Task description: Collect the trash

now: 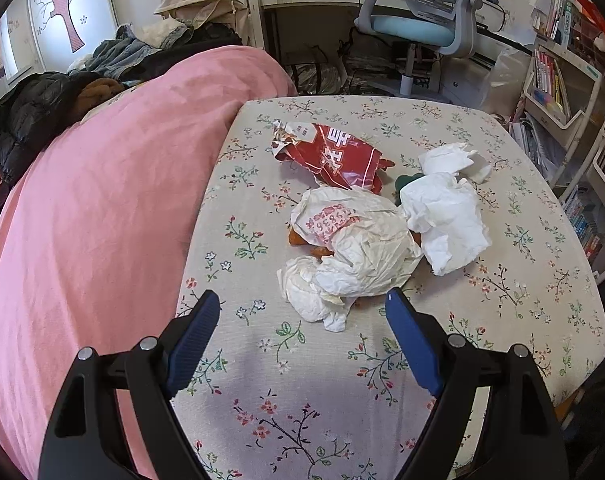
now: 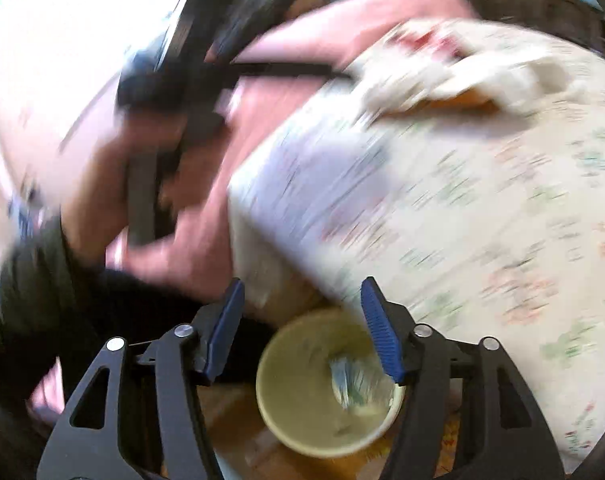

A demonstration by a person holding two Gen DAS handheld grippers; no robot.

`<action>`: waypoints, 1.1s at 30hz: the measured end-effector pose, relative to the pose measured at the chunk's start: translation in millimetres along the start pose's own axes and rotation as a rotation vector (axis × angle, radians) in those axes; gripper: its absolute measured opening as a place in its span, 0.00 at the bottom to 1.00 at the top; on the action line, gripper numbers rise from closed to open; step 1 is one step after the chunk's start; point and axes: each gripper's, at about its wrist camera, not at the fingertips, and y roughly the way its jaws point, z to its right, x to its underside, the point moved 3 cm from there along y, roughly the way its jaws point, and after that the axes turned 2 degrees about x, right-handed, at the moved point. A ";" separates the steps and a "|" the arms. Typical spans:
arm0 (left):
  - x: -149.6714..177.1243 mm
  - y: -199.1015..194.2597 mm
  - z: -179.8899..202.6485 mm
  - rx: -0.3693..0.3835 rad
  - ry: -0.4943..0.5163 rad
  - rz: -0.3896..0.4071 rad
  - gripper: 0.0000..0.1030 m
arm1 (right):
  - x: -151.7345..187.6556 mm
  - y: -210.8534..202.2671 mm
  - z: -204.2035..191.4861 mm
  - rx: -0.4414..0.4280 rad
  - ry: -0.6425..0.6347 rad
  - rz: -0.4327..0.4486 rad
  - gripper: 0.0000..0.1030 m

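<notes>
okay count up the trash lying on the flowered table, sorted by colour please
White crumpled paper or tissue: 4, namely the printed wrapper, the wad nearest the camera, the large tissue and the small tissue.
Red snack bag: 1
Dark green scrap, mostly hidden: 1
Total: 6

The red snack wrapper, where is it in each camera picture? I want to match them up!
Left wrist view: the red snack wrapper lies crumpled near the middle of the picture, at the far end of the trash pile, behind the white papers.
Right wrist view: it shows only as a blurred red patch near the top, right of centre.
Shared landmark: the flowered tablecloth, with the pink bedspread beside it.
</notes>
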 end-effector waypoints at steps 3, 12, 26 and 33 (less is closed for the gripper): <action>-0.2 -0.8 0.9 -0.002 0.002 0.004 0.79 | -18.7 -16.9 21.7 0.035 0.097 0.089 0.61; 0.2 -0.7 5.5 -0.001 0.013 0.006 0.79 | -70.1 -21.4 54.6 0.084 0.193 0.203 0.72; -2.5 8.5 16.9 0.003 0.031 -0.011 0.80 | -134.9 57.7 107.0 0.236 0.285 0.155 0.59; -8.9 18.7 13.6 -0.003 0.025 -0.027 0.80 | -139.4 57.5 126.0 0.161 0.314 0.154 0.03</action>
